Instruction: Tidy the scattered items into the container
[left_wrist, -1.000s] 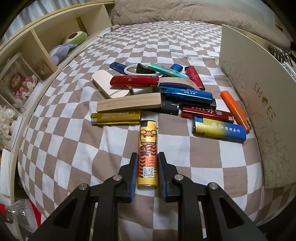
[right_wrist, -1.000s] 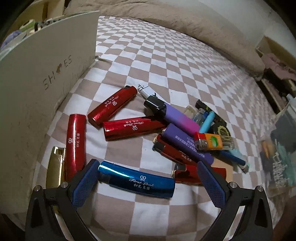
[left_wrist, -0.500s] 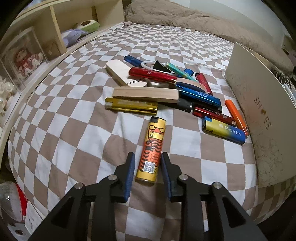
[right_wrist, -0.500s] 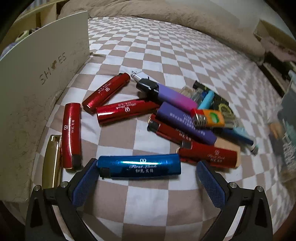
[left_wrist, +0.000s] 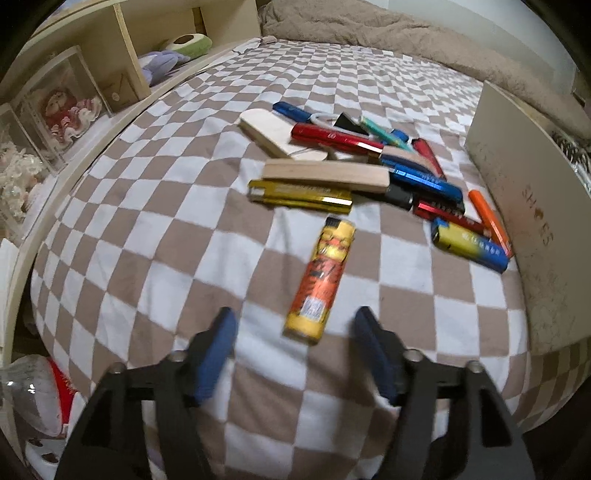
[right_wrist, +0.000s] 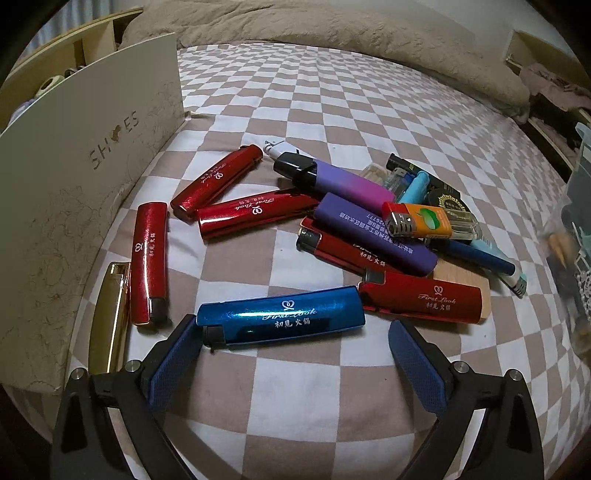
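Note:
In the left wrist view a yellow-orange cartoon lighter (left_wrist: 321, 280) lies on the checked bedspread. My left gripper (left_wrist: 295, 321) straddles its near end, and the jaws are opening with both pads off it. In the right wrist view a shiny blue lighter (right_wrist: 284, 317) lies crosswise between the pads of my right gripper (right_wrist: 291, 325). Those jaws are closing, with a gap left at the lighter's right end. The cream shoe box (left_wrist: 524, 221) stands at the right of the left view, and the same shoe box (right_wrist: 74, 177) is at the left of the right view.
A heap of lighters and wooden pieces (left_wrist: 354, 173) lies beyond the yellow one. Red lighters (right_wrist: 147, 258), a gold one (right_wrist: 110, 314) and a mixed pile (right_wrist: 388, 221) surround the blue one. A wooden shelf (left_wrist: 122, 66) borders the bed at left, and a rumpled blanket (right_wrist: 332, 33) lies at the far end.
The left jaws have spread and let go of the yellow lighter, which now lies tilted on the bedspread; that hand has drifted left. The right jaws have narrowed a little around the blue lighter.

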